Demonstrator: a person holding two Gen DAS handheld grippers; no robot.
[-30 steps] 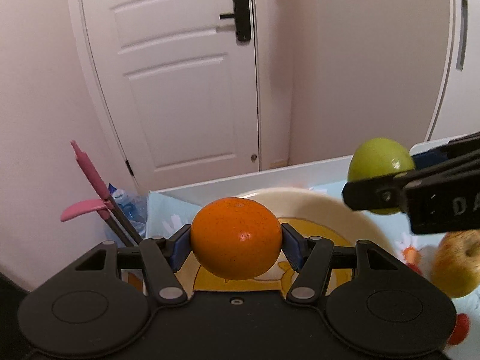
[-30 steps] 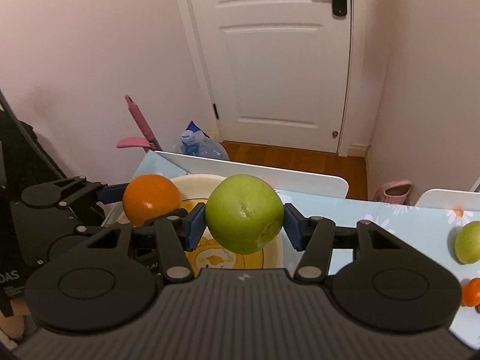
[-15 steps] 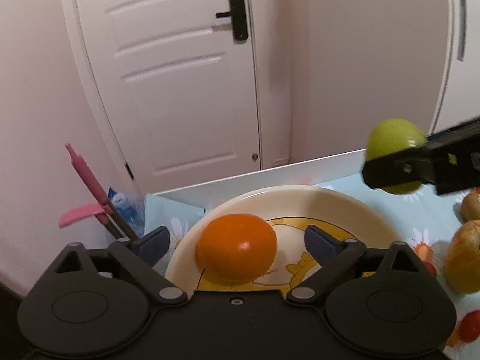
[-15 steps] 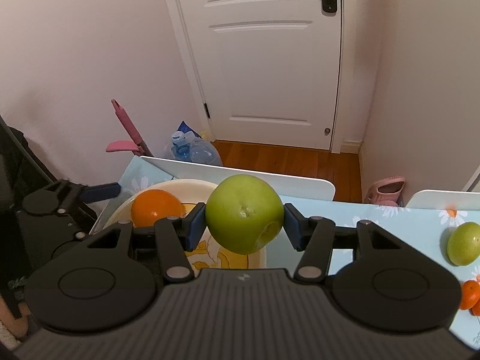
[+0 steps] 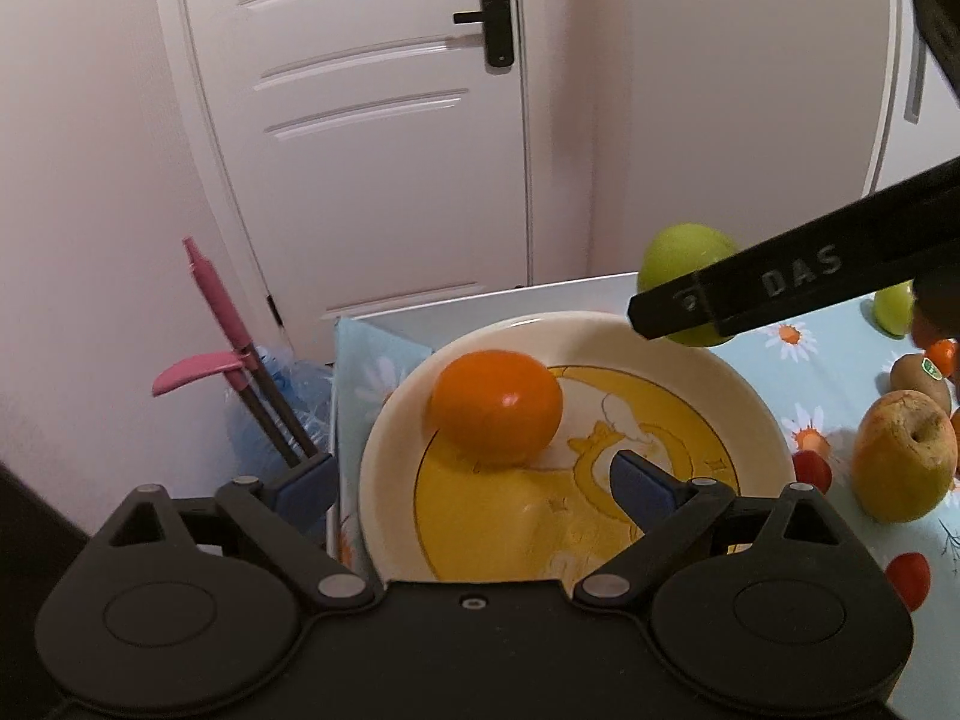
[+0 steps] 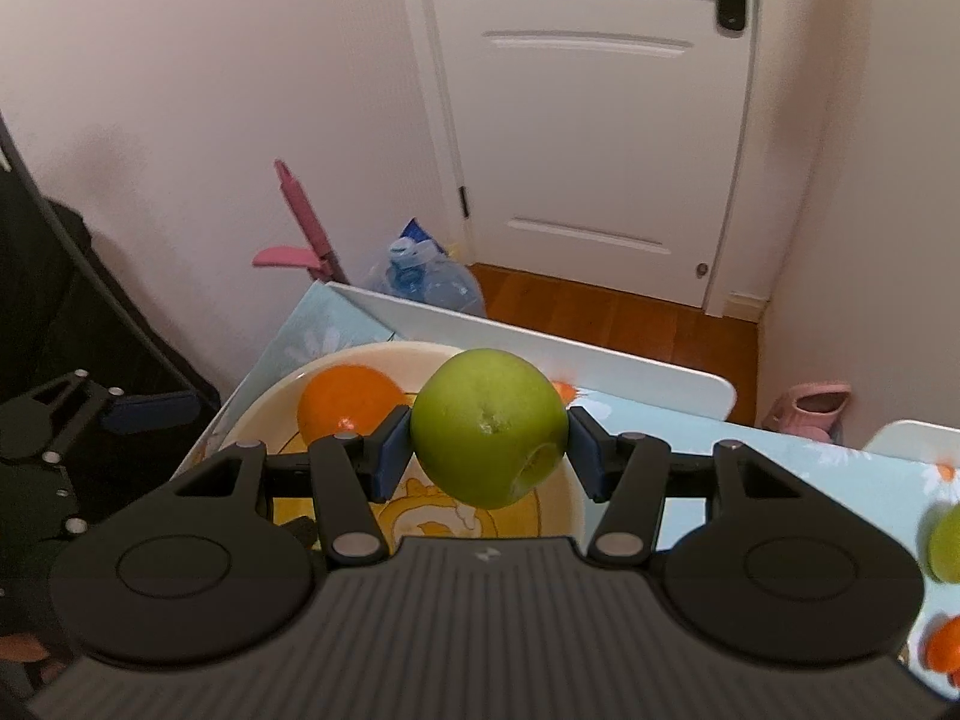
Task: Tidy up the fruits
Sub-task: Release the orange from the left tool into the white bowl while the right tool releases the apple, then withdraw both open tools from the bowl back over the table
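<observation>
An orange (image 5: 495,405) lies loose on the cream plate (image 5: 744,402) with a yellow cartoon print, toward its left side. My left gripper (image 5: 474,483) stands open just short of it, its blue pads wide apart and touching nothing. My right gripper (image 6: 489,447) is shut on a green apple (image 6: 489,426) and holds it in the air over the plate's (image 6: 264,408) right part. In the left wrist view that apple (image 5: 684,258) shows above the plate's far right rim, partly hidden by a black finger. The orange (image 6: 345,402) sits behind the right gripper's left pad.
On the flowered tablecloth right of the plate lie a yellow apple (image 5: 903,459), a kiwi (image 5: 918,375), a second green fruit (image 5: 894,309) and small red and orange fruits. The table's white edge (image 6: 540,348) runs behind the plate. A door, a pink dustpan (image 5: 204,369) and water bottles stand beyond.
My left gripper opened and let the orange go onto the plate, then drew back toward me. The right gripper kept the green apple and shifted only slightly over the plate.
</observation>
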